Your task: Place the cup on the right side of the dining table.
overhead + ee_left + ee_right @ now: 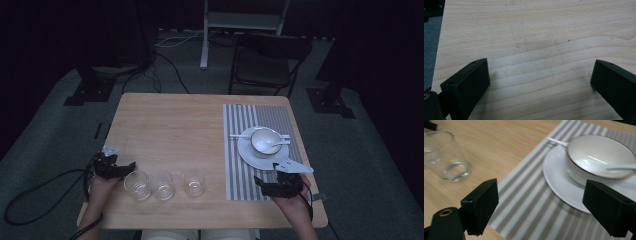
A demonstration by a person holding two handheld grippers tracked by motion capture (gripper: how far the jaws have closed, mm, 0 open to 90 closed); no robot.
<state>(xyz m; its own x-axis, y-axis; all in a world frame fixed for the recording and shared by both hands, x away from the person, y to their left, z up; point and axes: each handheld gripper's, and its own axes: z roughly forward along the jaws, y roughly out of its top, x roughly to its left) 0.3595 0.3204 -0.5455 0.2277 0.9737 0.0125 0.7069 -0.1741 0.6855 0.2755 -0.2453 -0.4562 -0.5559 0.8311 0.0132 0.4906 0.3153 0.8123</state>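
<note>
Left gripper (131,166): held at the table's 8 o'clock corner, jaws spread wide with nothing between them; in the left gripper view (540,75), only bare wood under the gap.
Table (170,125): pale wood, seen from above, forearms entering from 6 o'clock.
Left glass (137,185): clear, upright, just beside the left gripper's tips, at their 5 o'clock.
Middle glass (163,185): upright, just at 3 o'clock of the left glass, apart from it.
Right glass (194,182): upright, at 3 o'clock of the middle glass, near the placemat's edge; in the right gripper view (446,157) at 10 o'clock, standing on wood.
Placemat (240,165): grey-and-white striped, covering the table's 3 o'clock side.
Right gripper (260,183): low over the placemat's 6 o'clock end, jaws released and wide apart, gripping nothing; in the right gripper view (540,200), striped mat under the gap.
Plate (250,154): white, on the placemat, at 12 o'clock of the right gripper.
Bowl (265,140): white, seated on the plate.
Spoon (278,145): white, resting in the bowl, handle toward 3 o'clock.
</note>
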